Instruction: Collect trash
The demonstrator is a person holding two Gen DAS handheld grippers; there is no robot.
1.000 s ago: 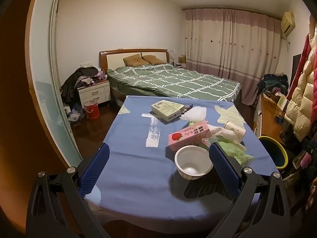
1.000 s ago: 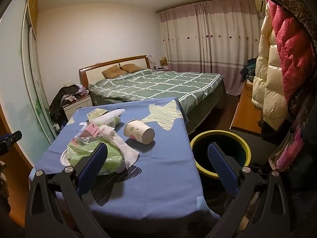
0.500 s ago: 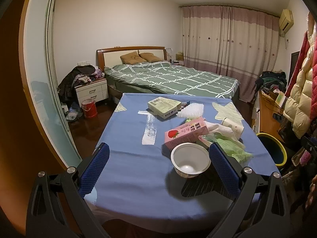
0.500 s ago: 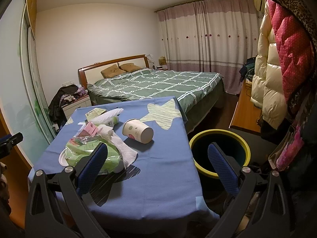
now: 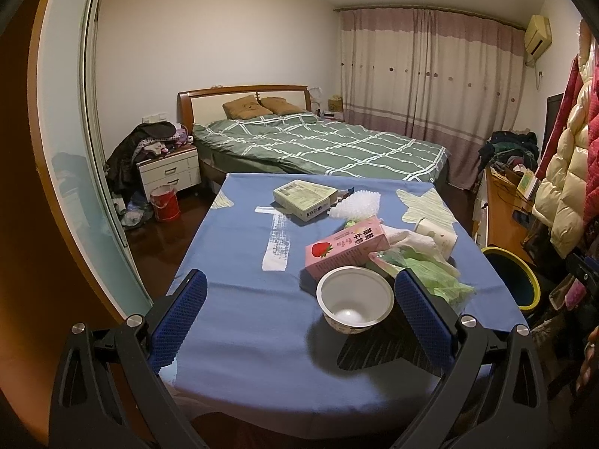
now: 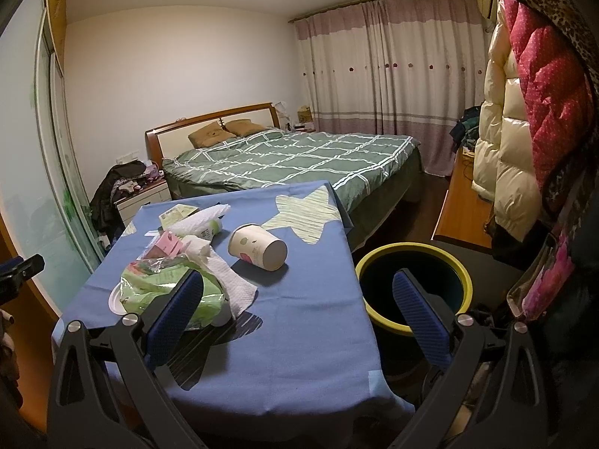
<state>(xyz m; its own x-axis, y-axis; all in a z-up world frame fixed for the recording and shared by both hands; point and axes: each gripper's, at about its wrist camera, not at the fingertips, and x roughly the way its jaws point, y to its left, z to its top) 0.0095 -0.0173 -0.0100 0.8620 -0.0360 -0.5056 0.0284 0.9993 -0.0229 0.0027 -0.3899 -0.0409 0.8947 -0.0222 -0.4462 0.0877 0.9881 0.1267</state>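
Blue-padded jaws on both grippers stand wide apart, holding nothing. The left gripper (image 5: 299,308) hovers over the near edge of the desk (image 5: 239,321), a white bowl (image 5: 355,298) between its pads. Just beyond lie a pink strawberry carton (image 5: 346,246), a green plastic bag (image 5: 430,275) and a flat box (image 5: 304,199). The right gripper (image 6: 297,318) hangs at the desk's corner; a paper cup (image 6: 257,246) lies tipped near crumpled tissue (image 6: 221,265). A yellow-rimmed bin (image 6: 413,290) stands on the floor beside the desk.

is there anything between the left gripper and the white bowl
Nothing visible. The bowl sits on the cloth just ahead of the open left gripper, toward its right jaw; the pink carton lies behind the bowl.
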